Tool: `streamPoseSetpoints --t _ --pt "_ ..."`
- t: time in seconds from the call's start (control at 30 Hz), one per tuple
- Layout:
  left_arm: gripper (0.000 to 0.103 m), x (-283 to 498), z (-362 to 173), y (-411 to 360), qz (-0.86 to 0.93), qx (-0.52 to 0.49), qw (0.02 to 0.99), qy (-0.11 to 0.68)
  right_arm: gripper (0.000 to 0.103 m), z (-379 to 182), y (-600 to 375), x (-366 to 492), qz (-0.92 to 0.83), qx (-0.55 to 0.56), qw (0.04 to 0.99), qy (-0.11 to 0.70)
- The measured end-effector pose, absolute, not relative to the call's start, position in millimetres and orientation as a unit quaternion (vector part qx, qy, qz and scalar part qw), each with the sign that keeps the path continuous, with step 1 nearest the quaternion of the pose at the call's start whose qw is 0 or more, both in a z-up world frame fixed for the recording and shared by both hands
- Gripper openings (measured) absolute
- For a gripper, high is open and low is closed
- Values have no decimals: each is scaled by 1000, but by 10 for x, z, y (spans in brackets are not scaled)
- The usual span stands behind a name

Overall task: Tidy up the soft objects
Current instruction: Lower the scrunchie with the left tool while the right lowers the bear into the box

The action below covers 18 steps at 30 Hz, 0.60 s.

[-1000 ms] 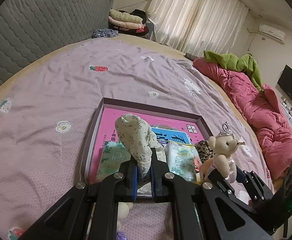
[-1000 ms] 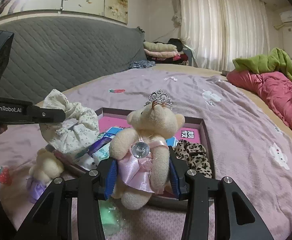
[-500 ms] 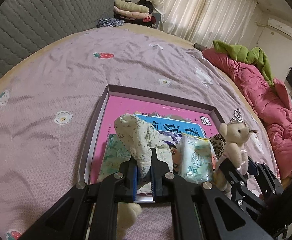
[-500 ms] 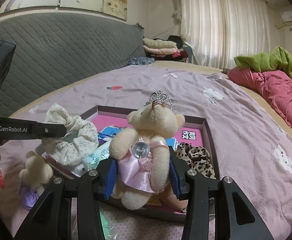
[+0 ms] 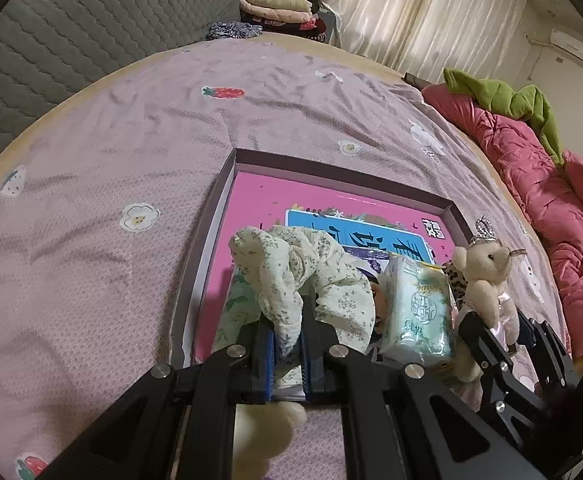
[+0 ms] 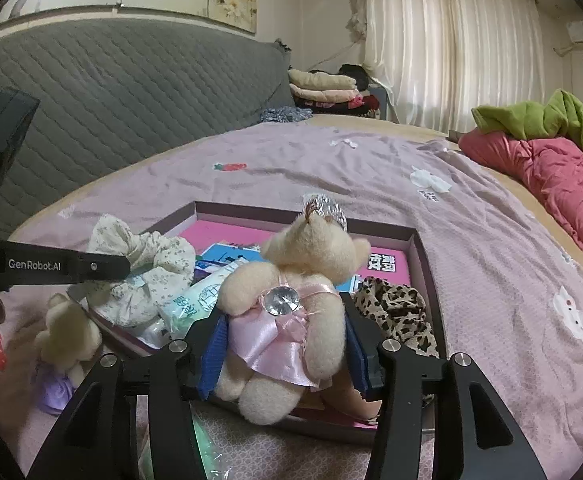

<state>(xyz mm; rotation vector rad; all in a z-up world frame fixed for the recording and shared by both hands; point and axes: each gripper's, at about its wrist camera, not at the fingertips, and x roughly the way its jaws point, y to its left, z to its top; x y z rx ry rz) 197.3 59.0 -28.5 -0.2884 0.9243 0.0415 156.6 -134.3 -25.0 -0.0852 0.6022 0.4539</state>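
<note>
Both claws have advanced over the tray (image 5: pixel 227 184): left gripper (image 5: pixel 287 354) pinches the floral scrunchie (image 5: pixel 311 280), right gripper (image 6: pixel 287 344) clamps the crowned teddy bear (image 6: pixel 291 292); release seems next.

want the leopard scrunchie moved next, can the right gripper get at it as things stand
Probably not yet: the right gripper is shut on the bear. The leopard scrunchie lies uncovered in the box just beside it.

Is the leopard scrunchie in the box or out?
In. The leopard scrunchie lies inside the box, against its right wall, beside the bear.
</note>
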Motion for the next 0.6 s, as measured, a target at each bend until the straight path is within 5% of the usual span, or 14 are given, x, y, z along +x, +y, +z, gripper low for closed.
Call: streamPoseSetpoints --t 0.23,0.4,0.6 --pt "10 1975 -301 592 23 -138 884 447 69 -179 -1354 1498 221 -44 935 272" --pt "11 1976 -302 609 23 -140 882 449 70 -143 -1360 1473 218 -47 939 262" --pt "34 1991 -297 639 40 -136 880 454 71 -108 -1375 1444 218 -46 941 253"
